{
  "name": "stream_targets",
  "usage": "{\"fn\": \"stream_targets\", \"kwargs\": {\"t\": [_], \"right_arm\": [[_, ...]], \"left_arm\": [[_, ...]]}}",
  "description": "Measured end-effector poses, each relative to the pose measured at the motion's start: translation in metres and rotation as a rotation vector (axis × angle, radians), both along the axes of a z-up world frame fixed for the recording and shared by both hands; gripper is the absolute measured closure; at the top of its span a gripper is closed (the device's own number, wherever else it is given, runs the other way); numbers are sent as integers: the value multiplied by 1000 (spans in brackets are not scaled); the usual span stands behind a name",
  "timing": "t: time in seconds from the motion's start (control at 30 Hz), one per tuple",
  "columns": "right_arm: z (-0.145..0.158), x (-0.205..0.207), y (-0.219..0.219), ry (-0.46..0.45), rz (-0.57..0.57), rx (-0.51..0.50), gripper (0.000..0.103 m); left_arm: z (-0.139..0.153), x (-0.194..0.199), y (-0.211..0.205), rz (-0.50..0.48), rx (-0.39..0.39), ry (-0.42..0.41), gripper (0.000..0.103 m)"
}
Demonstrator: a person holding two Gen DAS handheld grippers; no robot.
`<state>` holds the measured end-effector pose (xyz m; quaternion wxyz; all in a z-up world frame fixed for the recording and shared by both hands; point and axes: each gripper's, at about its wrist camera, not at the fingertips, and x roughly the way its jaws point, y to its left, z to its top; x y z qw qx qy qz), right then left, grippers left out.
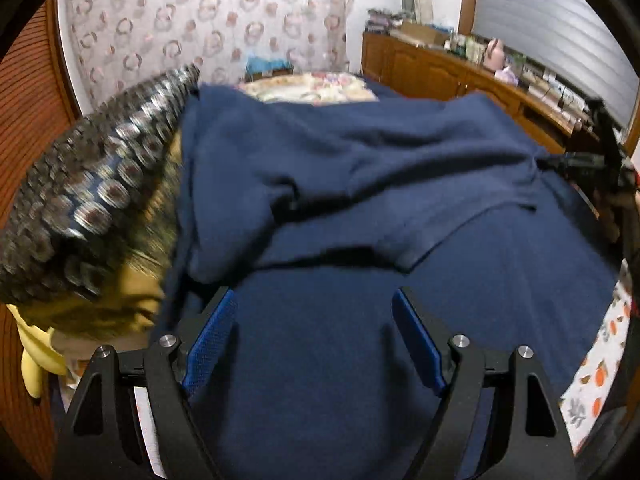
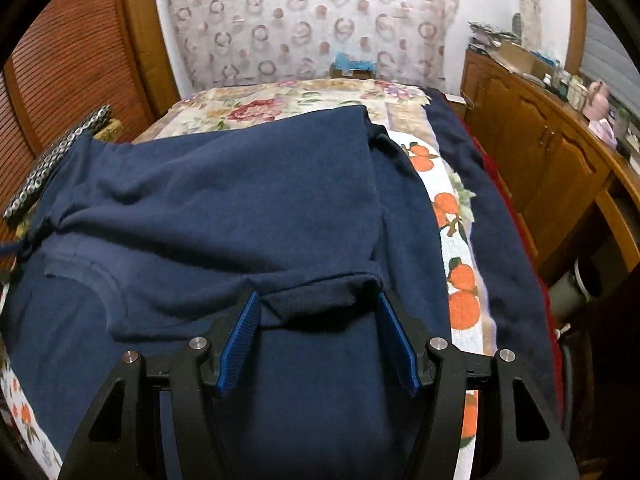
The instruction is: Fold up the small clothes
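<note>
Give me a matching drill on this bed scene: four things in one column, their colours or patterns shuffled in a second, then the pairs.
Things:
1. garment spread on the bed
2. sheet under the garment
3. cabinet at the right
4. finger pads of the right gripper

Colours or patterns:
A. brown wood
B. bright blue, textured
C. white with orange fruit print
D. plain navy

Pairs: 1-D, 2-C, 3-A, 4-B
</note>
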<state>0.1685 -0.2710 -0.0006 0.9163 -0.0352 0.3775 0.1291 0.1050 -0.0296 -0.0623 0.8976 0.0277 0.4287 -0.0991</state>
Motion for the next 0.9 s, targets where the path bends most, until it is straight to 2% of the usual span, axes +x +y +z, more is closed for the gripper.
{"fn": "stream_targets", "kwargs": {"t": [0.1, 0.27, 0.33, 0.4, 0.6, 0.9], "right_arm": [[2, 6, -1, -5, -9, 8, 40], [0, 3, -3, -19, -16, -8, 40], [0, 2, -4, -24, -15, -18, 40], [-7, 0, 1, -27, -14, -22, 40], [-22, -2, 16, -34, -16, -52, 40], [-23, -1, 14, -35, -13, -54, 40]], "left_arm": [[-8, 3, -3, 8, 4, 23, 22], [-8, 2, -8, 24, 9, 8, 22], [-10, 3, -8, 39, 10, 14, 16], [-11, 4, -9, 47, 6, 17, 15], [-11, 7, -9, 47, 5, 18, 15], [-14, 6, -7, 47, 6, 16, 15]]}}
